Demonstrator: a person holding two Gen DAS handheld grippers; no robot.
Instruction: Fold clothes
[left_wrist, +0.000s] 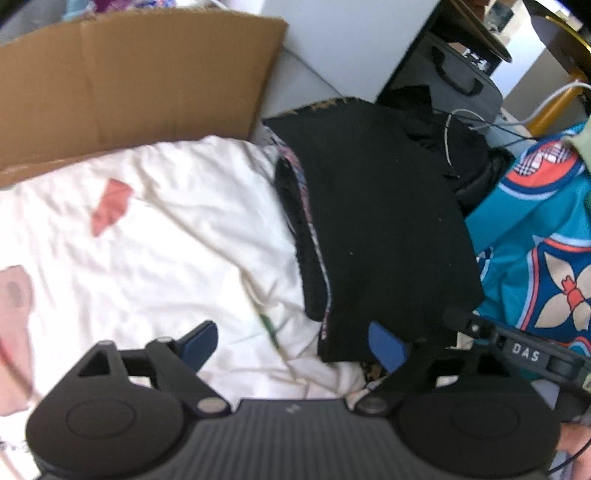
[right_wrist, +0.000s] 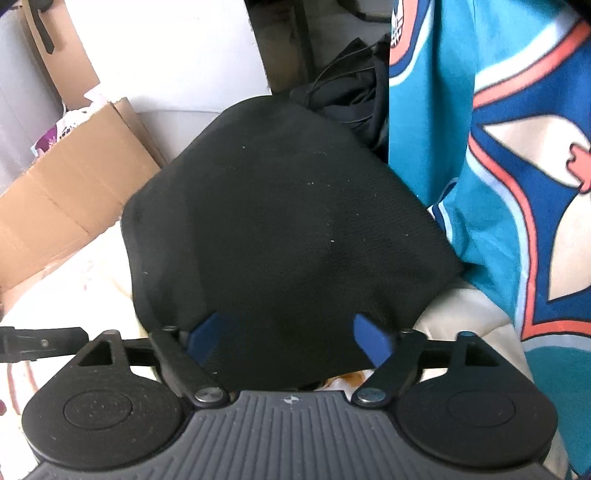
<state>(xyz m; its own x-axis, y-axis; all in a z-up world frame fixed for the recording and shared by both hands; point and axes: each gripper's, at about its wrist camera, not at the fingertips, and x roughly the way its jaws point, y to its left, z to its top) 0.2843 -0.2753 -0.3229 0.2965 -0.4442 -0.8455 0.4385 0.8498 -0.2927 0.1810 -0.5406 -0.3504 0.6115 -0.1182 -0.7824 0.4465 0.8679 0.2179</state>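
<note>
On the left lies the white bedding (left_wrist: 155, 236), backed by a cardboard box (left_wrist: 129, 81). The left gripper (left_wrist: 295, 343) stands released, its blue pads spread wide: one pad over bare bedding, the other at the near left corner of the folded black garment (left_wrist: 376, 229), with nothing pinched between them. The garment rests on the bedding as a compact dark stack, a patterned lining edge showing along its left side. The right gripper (right_wrist: 291, 341) is likewise let go, jaws spread over the garment's near edge without pressing it. Further right hangs a teal patterned cloth (right_wrist: 498, 166).

The fold looks laid down, so the step in hand is a clean release. To do it well, lift both grippers straight off, keeping the pads clear of the near hem so no layer drags open. Then check the lining side: it looks slightly uneven and may want squaring.
</note>
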